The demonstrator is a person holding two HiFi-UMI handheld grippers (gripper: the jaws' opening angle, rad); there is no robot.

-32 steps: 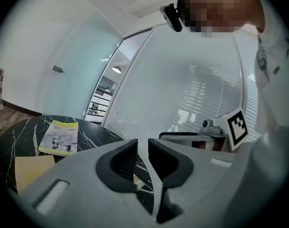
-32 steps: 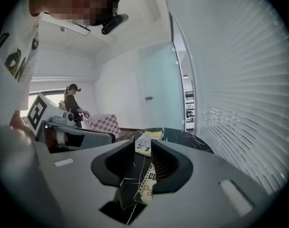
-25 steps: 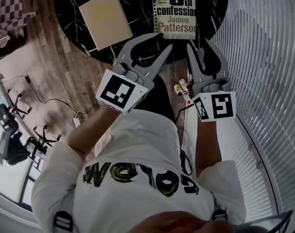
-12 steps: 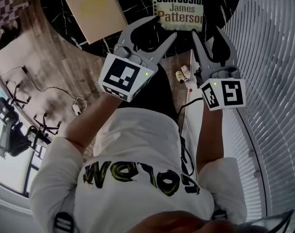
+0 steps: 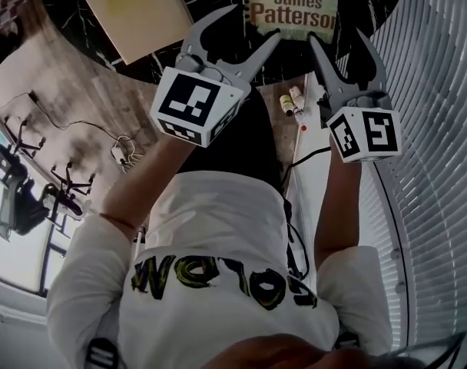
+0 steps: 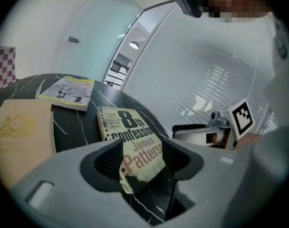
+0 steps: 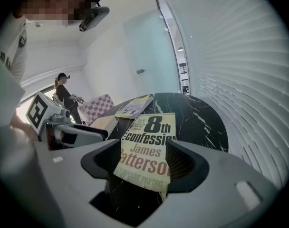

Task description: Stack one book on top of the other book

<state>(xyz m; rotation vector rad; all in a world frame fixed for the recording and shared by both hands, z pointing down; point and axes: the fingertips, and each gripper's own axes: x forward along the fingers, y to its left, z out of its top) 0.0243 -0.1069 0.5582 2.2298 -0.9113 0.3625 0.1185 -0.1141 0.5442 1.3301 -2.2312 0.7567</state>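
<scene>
The head view cuts off the top of the paperback [image 5: 293, 10]: only "confession James Patterson" shows there. It also clips the far end of the tan book [image 5: 134, 10] and misses a third, yellow-covered book [image 6: 68, 91], which shows only in the gripper views at the far side of the black marble table [image 5: 218, 52]. In both gripper views my own jaws cover the paperback's near edge, and its small print is too fine to read.

The paperback lies flat, face up, with a pale yellow-green cover, a big black "8th", dark red author lettering and a worn near corner. It sits near the table's front edge, at 12 o'clock from my right gripper [image 5: 338, 35] and about 1 o'clock from my left gripper [image 5: 256, 23]. The tan book lies apart from it, at its 9 o'clock.

The fingers [image 6: 104, 163] of my left gripper are spread wide and opening. Its pads press on nothing, and the paperback shows through the gap. The right gripper's jaws are also wide and opening, framing the same cover without touching it.
</scene>
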